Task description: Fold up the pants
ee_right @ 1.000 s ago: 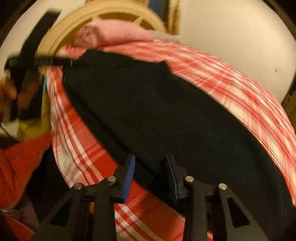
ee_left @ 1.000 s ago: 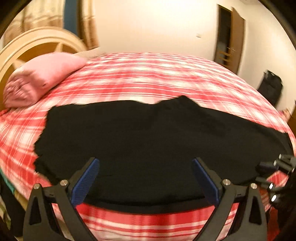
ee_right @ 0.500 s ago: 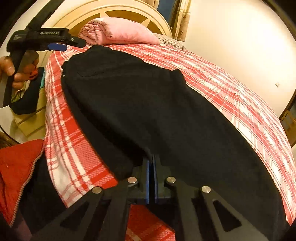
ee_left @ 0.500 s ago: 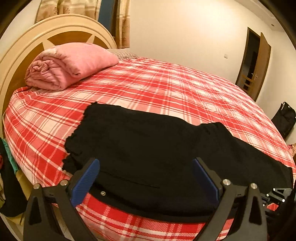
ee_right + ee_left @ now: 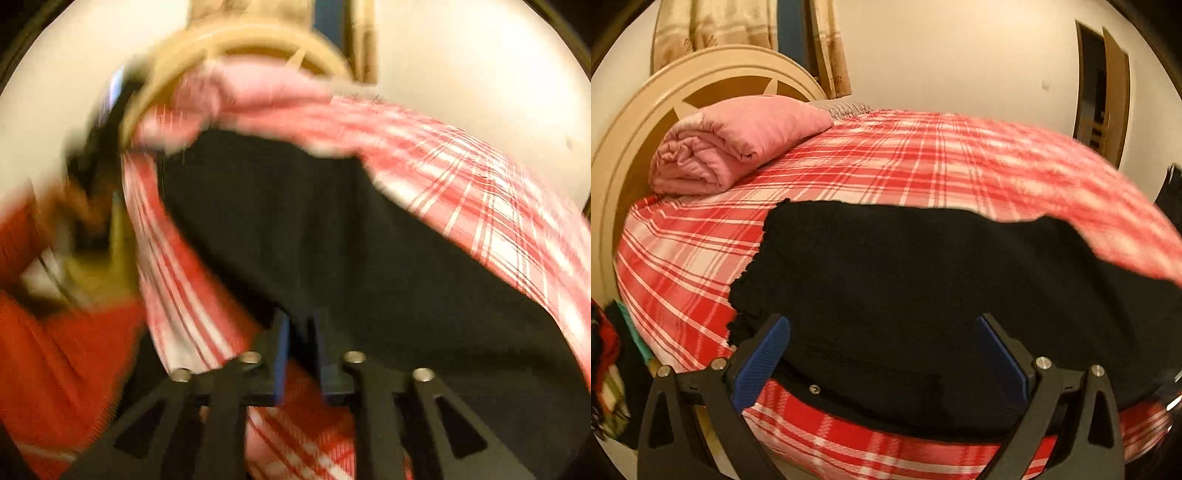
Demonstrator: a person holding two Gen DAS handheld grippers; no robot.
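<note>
Your right gripper (image 5: pixel 300 352), clamped shut half a second ago, has just been opening; its jaws are now standing slightly apart with black fabric between them. The pants (image 5: pixel 923 280) are lying flat on the bed (image 5: pixel 886 162). Your left gripper (image 5: pixel 882 354) is hovering wide open over the waistband.

Left tool (image 5: pixel 882 354): jaws spread wide, blue-padded fingers (image 5: pixel 762 360) angled outward toward 11 and 1 o'clock. It tilts downward over the pants (image 5: pixel 923 280), and nothing is pinched between the pads. Black finger frames fill the lower edge from 7 to 5 o'clock.

Right tool (image 5: pixel 300 354): jaws have just been opening from a tight close and now stand narrowly parted. Dark cloth of the pants shows in the slim gap between the blue pads; the view is blurred, so whether they press on it is unclear. It points downward toward 12 o'clock.
</note>
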